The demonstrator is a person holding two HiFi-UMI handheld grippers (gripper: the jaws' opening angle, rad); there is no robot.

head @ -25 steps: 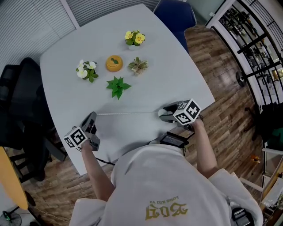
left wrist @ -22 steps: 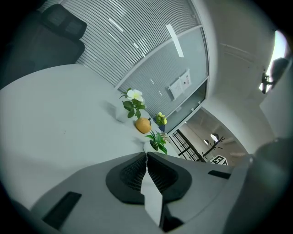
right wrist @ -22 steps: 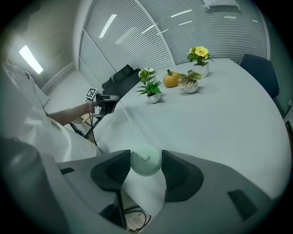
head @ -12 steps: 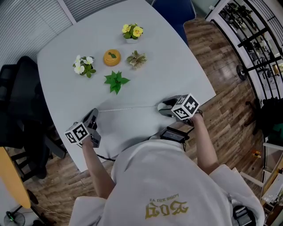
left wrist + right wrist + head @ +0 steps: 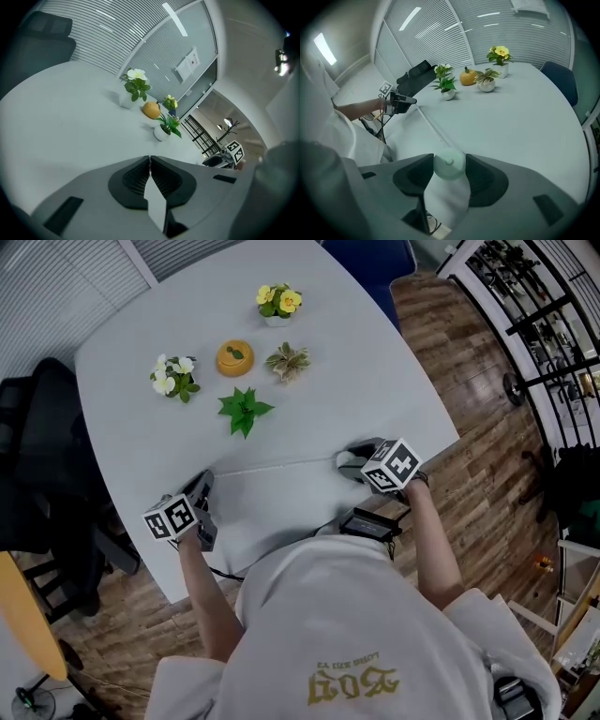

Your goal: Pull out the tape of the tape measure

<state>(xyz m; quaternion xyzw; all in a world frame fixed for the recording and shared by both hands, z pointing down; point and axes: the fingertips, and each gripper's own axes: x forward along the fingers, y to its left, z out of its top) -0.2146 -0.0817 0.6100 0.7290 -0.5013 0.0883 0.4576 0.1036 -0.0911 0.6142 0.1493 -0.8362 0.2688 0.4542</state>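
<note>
**A:** Tape measure (image 5: 449, 165), position?
**B:** By the desk's (image 5: 394, 381) near edge, right side, clasped between the right gripper's (image 5: 351, 465) jaws.
**A:** And the tape (image 5: 272, 468)?
**B:** Drawn out along the near edge to the left gripper (image 5: 203, 482), whose jaws are clenched on its end.
**A:** Beyond that?
**B:** Green plant (image 5: 244, 411) mid-desk. Then white flowers (image 5: 169, 378), an orange ornament (image 5: 234, 357) and a small pot plant (image 5: 288, 361). Yellow flowers (image 5: 278, 302) stand nearest the far edge.
</note>
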